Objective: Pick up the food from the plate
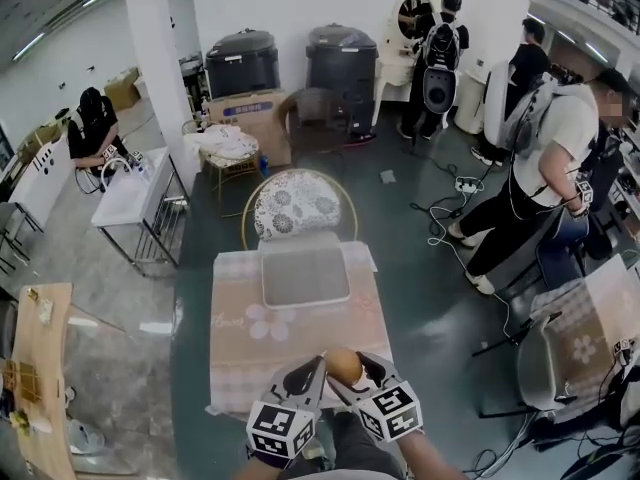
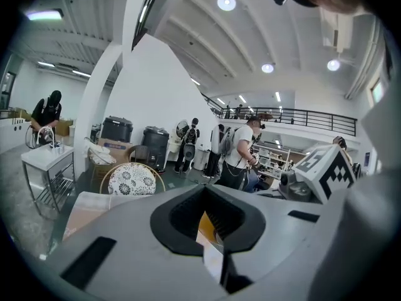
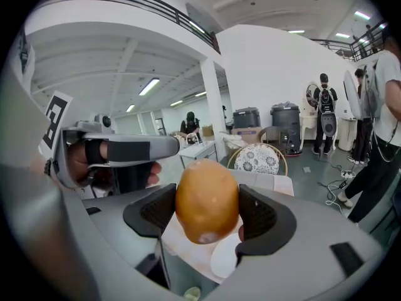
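Observation:
An orange-brown, egg-shaped piece of food (image 1: 342,362) (image 3: 207,199) is lifted over the near edge of the pink floral table (image 1: 250,338). My right gripper (image 1: 350,370) (image 3: 207,211) is shut on it, one black pad on each side. A white plate (image 3: 225,260) shows just below the food in the right gripper view; in the head view the grippers hide it. My left gripper (image 1: 314,370) (image 2: 208,217) is close to the food's left, its jaws drawn together on nothing, with a sliver of the orange food (image 2: 207,226) showing through the slit. A hand holds the left gripper (image 3: 119,152).
A grey tray (image 1: 305,273) lies at the table's far end, with a wicker chair and its floral cushion (image 1: 292,206) behind it. People stand at the right near floor cables (image 1: 440,213). A wooden bench (image 1: 40,368) is at the left and a covered chair (image 1: 575,343) at the right.

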